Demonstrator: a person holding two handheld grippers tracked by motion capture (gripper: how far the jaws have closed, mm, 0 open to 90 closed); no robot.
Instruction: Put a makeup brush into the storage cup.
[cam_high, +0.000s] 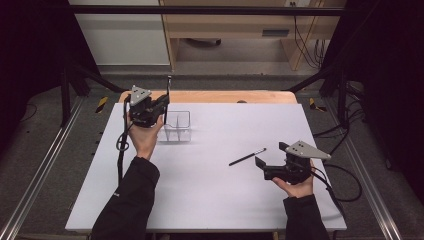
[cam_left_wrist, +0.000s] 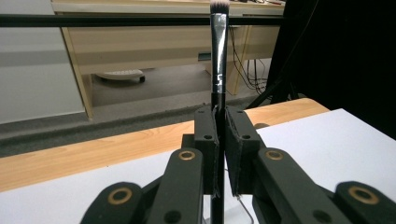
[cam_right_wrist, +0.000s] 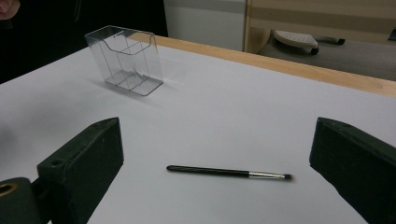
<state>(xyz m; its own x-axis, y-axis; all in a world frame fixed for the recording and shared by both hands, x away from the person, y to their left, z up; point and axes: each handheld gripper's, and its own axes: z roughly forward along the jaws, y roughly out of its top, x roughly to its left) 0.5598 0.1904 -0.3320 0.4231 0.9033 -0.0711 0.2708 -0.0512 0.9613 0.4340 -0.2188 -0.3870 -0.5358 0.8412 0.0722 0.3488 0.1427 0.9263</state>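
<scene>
Black jaws of the left gripper (cam_high: 161, 107) are clamping a makeup brush (cam_high: 168, 95) upright beside a clear holder (cam_high: 178, 126) at the far left of the white table (cam_high: 210, 200) in the high view; the right gripper (cam_high: 270, 160) is resting near the right edge, jaws apart, pointing at a thin brush (cam_high: 247, 156) lying flat. Left gripper view: the jaws are pinching the brush's (cam_left_wrist: 218, 56) handle, bristles up. Right gripper view: the jaws are standing wide apart, the thin brush (cam_right_wrist: 229, 172) lying between them, the holder (cam_right_wrist: 124, 59) well beyond.
</scene>
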